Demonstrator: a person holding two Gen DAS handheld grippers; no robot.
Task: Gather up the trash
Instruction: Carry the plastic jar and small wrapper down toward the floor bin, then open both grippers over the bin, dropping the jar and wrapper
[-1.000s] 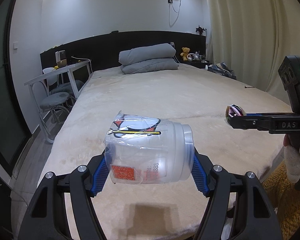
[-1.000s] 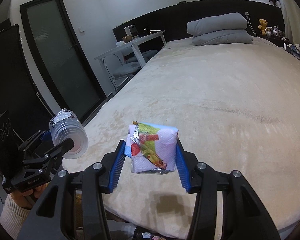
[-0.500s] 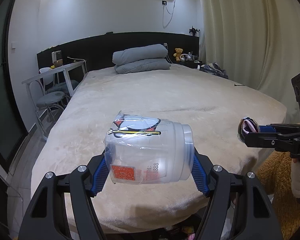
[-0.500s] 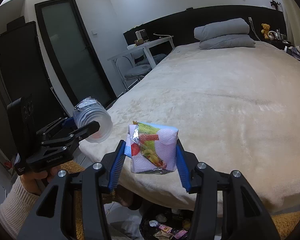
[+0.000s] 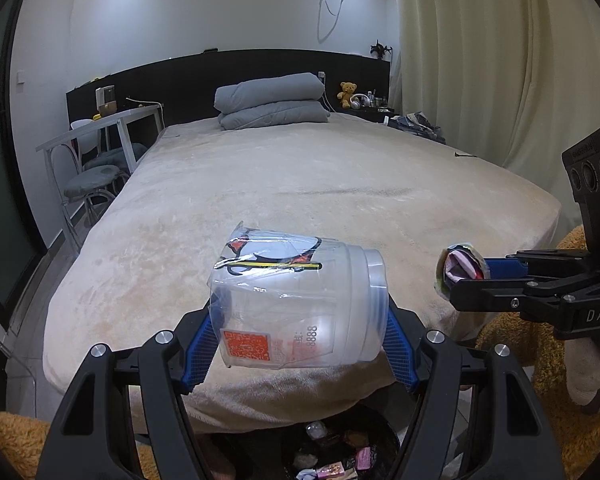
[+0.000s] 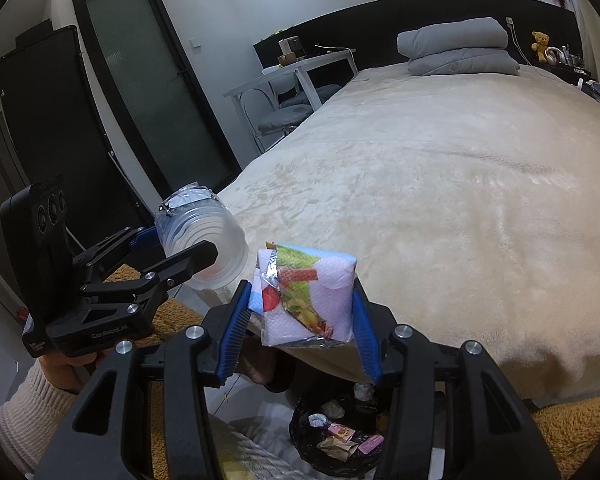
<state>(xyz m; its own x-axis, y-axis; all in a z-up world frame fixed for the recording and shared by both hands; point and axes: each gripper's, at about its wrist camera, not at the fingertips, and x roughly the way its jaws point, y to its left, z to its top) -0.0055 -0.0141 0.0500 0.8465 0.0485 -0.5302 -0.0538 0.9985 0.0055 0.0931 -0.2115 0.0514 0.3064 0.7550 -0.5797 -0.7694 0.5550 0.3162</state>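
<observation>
Left wrist: left tool point(image 5: 298, 344) grasping plastic cup point(image 5: 296, 300), beige bed point(image 5: 300, 184), curtain point(image 5: 500, 60)

Left wrist view: sits just behind the left gripper point(image 5: 300, 344), looks forward along its fingers and slightly down, over the foot of the bed point(image 5: 320, 184) toward the headboard point(image 5: 228, 76); curtain point(image 5: 500, 60) at right. Very near the cup point(image 5: 296, 304) in its jaws.

Right wrist view: sits just behind the right gripper point(image 6: 300, 320), same heading, tilted down; door point(image 6: 160, 92) at left. Very near the packet point(image 6: 304, 296).

Shared: bed, pillows point(image 5: 272, 102), table point(image 6: 296, 68), bin point(image 6: 340, 432) below. Each view shows the other gripper from the side.
</observation>
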